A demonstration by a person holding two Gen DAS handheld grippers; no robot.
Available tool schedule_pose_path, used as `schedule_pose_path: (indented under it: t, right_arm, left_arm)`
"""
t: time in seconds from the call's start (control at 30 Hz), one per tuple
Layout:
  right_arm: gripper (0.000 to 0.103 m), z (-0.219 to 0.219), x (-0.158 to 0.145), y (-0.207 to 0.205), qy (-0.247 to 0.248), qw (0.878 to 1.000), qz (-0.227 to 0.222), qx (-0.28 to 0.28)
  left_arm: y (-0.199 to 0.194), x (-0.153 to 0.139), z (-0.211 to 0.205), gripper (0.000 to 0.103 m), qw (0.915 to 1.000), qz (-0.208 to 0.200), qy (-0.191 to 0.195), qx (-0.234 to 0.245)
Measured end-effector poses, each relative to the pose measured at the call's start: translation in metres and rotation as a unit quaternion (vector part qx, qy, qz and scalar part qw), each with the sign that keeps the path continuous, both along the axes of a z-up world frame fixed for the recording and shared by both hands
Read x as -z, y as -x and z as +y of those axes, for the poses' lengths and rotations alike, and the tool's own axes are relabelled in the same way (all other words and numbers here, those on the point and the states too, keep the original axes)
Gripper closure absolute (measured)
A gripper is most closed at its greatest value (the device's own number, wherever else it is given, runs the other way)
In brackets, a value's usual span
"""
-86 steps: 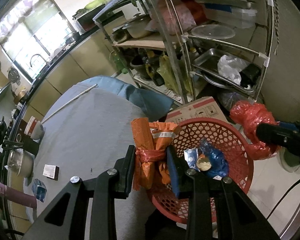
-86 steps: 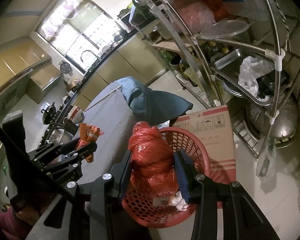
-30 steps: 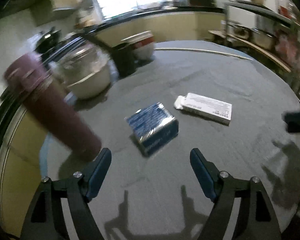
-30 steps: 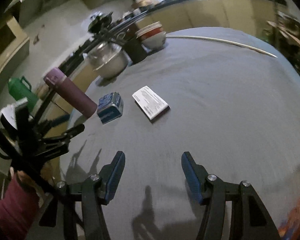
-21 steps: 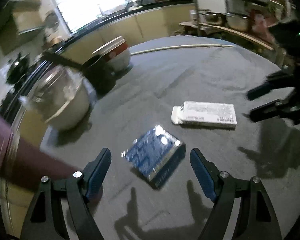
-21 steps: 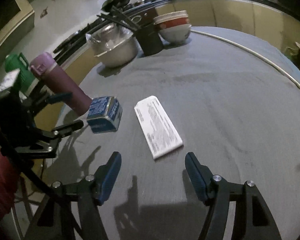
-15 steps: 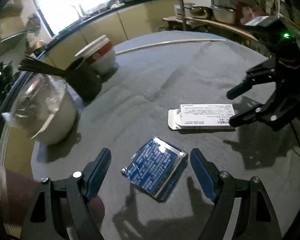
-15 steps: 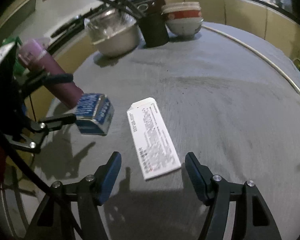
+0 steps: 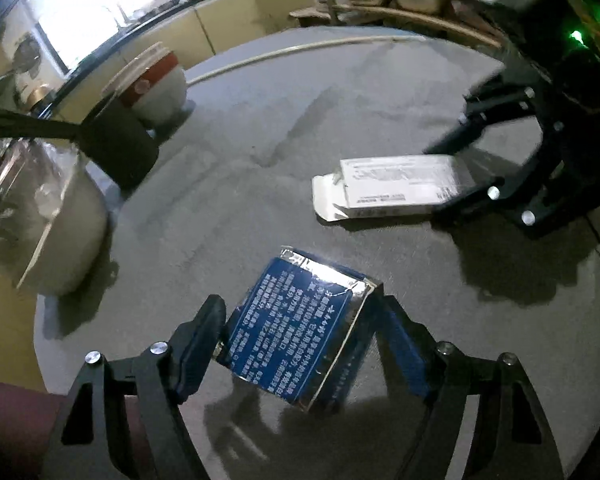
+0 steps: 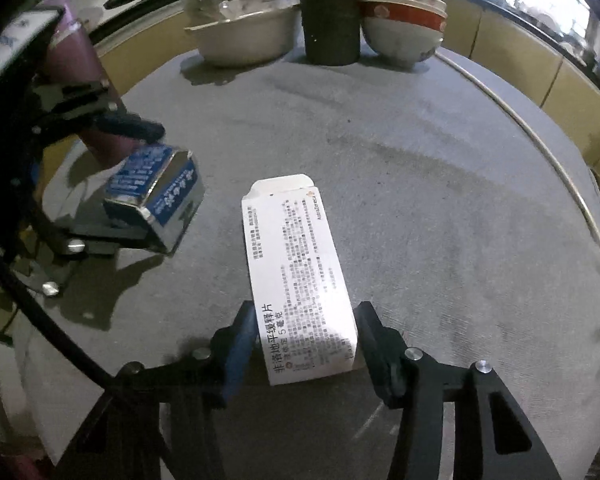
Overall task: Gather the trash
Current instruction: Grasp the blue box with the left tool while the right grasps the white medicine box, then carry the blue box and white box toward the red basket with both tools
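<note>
On the white carton (image 10: pixel 300 280), the large Chinese line "非洛地平缓释片" was printed along the near end, with "5 毫克" beneath it. The brand "AstraZeneca" was set in small type along the carton's right edge near the open flap. The finer block of text could not be read. White Chinese characters were printed on the blue foil box (image 9: pixel 296 332), but they were too small to be made out.

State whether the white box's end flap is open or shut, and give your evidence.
Open. At the far end of the white box, the flap sticks out past the printed face, untucked. What is inside cannot be seen.
</note>
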State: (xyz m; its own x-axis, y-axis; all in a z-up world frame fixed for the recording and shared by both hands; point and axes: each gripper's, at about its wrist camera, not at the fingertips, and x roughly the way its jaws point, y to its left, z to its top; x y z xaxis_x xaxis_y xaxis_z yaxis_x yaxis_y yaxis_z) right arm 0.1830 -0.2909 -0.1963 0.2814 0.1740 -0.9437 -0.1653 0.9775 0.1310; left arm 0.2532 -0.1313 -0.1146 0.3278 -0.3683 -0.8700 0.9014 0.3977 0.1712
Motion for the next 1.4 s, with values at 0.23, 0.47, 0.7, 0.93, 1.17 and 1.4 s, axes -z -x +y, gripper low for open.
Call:
schedule_pose_path:
  t: [0.23,0.47,0.7,0.93,1.17,1.4]
  right_arm:
    - [0.052,-0.014,-0.021,0.046,-0.052,0.996,-0.016,0.071]
    - [0.053,-0.026,-0.055,0.114,-0.100,0.986,-0.041,0.128]
    - [0.053,-0.028,-0.095,0.183,-0.140,0.972,-0.081,0.169]
    - [0.053,-0.027,-0.129,0.237,-0.162,0.959,-0.123,0.197]
    - [0.053,-0.035,-0.154,0.279,-0.178,0.946,-0.153,0.223]
    - [0.053,-0.044,-0.168,0.305,-0.186,0.938,-0.170,0.238]
  left_arm:
    - [0.020,-0.013,0.009,0.038,0.9969,0.013,0.037,-0.068]
    - [0.081,-0.050,0.014,0.038,0.9897,-0.018,0.061,-0.128]
    - [0.151,-0.087,0.009,0.038,0.9796,-0.100,0.048,-0.167]
    - [0.202,-0.113,0.003,0.038,0.9728,-0.149,0.054,-0.169]
    - [0.237,-0.123,-0.009,0.038,0.9717,-0.164,0.058,-0.160]
    - [0.260,-0.128,-0.028,0.038,0.9713,-0.169,0.064,-0.155]
